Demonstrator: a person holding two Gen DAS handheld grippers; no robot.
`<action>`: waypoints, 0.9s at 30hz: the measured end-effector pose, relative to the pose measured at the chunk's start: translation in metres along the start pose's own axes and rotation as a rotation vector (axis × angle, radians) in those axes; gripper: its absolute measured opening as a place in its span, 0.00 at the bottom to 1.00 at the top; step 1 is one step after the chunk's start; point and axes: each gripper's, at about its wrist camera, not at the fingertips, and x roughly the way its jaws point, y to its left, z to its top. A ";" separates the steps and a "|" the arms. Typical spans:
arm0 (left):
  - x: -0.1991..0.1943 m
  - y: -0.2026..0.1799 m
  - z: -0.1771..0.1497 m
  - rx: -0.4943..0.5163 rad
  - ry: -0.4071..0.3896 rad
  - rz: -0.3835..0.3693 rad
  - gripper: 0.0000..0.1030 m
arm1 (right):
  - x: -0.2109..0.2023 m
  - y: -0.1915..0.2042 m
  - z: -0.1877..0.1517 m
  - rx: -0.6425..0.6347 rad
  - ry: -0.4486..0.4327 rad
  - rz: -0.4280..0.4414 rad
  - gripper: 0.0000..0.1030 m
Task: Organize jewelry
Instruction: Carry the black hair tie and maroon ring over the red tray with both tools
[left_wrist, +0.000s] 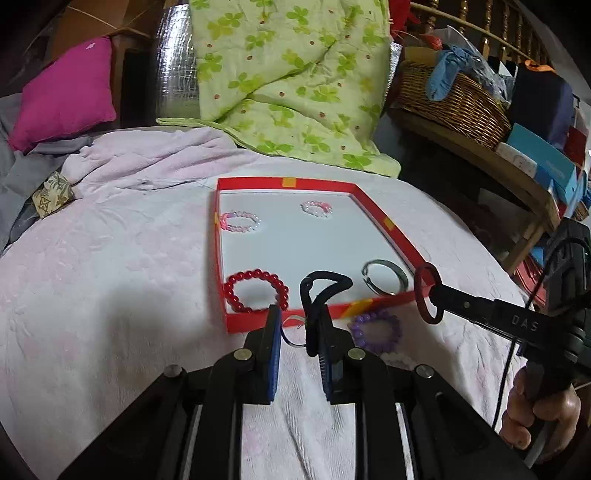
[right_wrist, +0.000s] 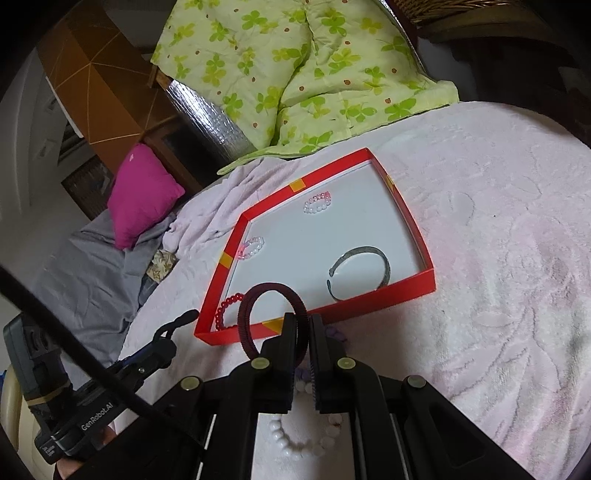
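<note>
A red tray (left_wrist: 373, 216) (right_wrist: 413, 225) with a white floor lies on the pink blanket. In it lie two pink-and-white bead bracelets (left_wrist: 240, 222) (left_wrist: 317, 208), a red bead bracelet (left_wrist: 256, 290) and a grey metal bangle (left_wrist: 386, 277) (right_wrist: 360, 271). My left gripper (left_wrist: 297, 317) is open over the tray's near wall; a black hair tie (left_wrist: 323, 291) hangs on its right finger. My right gripper (right_wrist: 303, 321) is shut on a dark red hair tie (right_wrist: 271, 317) (left_wrist: 428, 295), held just outside the tray's near edge. A purple bead bracelet (left_wrist: 375, 330) and a white bead bracelet (right_wrist: 303, 437) lie on the blanket.
A green clover quilt (left_wrist: 288, 74) lies behind the tray. A magenta pillow (left_wrist: 66, 96) sits at the far left. A wicker basket (left_wrist: 454, 99) and boxes stand on a wooden shelf at the right. A small clear ring (left_wrist: 293, 334) lies beside the left fingers.
</note>
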 end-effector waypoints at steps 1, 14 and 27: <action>0.001 0.001 0.002 -0.007 -0.003 -0.001 0.18 | 0.001 0.001 0.001 -0.001 -0.004 0.004 0.07; 0.019 0.003 0.040 -0.016 -0.072 0.000 0.18 | 0.030 0.007 0.042 0.022 -0.054 -0.009 0.07; 0.076 0.009 0.057 -0.048 0.042 -0.017 0.18 | 0.087 0.001 0.084 0.104 0.016 -0.050 0.07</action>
